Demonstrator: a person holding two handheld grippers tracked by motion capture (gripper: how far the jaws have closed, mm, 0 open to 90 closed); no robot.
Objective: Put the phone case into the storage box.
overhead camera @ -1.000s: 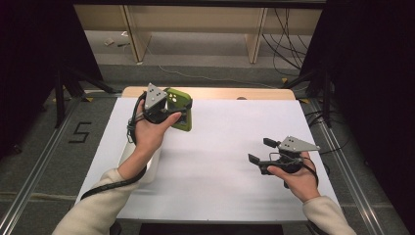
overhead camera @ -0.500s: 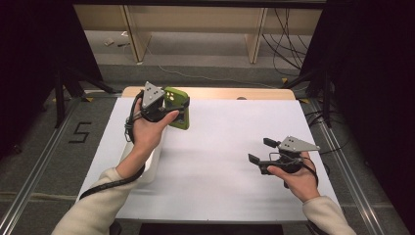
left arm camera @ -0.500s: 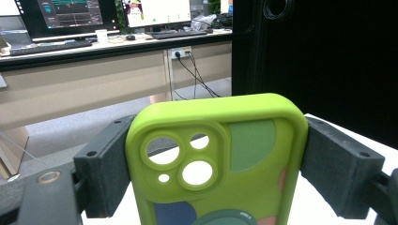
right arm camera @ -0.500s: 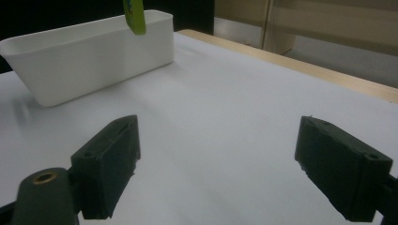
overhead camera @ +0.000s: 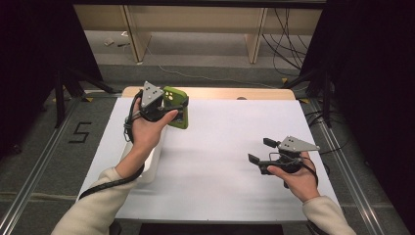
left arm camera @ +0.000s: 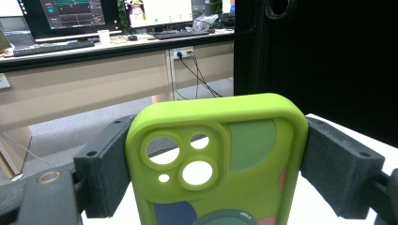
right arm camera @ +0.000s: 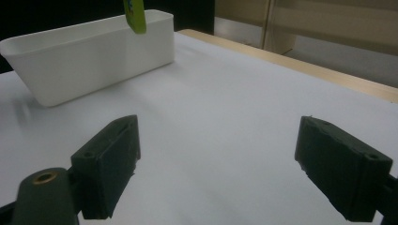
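Observation:
A lime-green phone case (overhead camera: 175, 97) with camera cutouts and coloured patches is raised above the table's far left. My left gripper (overhead camera: 171, 111) is shut on it. In the left gripper view the case (left arm camera: 220, 159) stands upright and both black pads (left arm camera: 105, 164) press on its sides. My right gripper (overhead camera: 261, 150) sits low over the right side of the white table (overhead camera: 225, 127). It is open, and the right gripper view has bare table between the two jaws of the gripper (right arm camera: 230, 164). That view also catches the case's lower edge (right arm camera: 135, 16) hanging above a white bin.
A long white bin (overhead camera: 149, 164) lies on the table's left side, partly under the left forearm; it appears as a box (right arm camera: 94, 61) in the right gripper view. A wooden edge (overhead camera: 225, 92) borders the table's far side. Cables run across the floor beyond.

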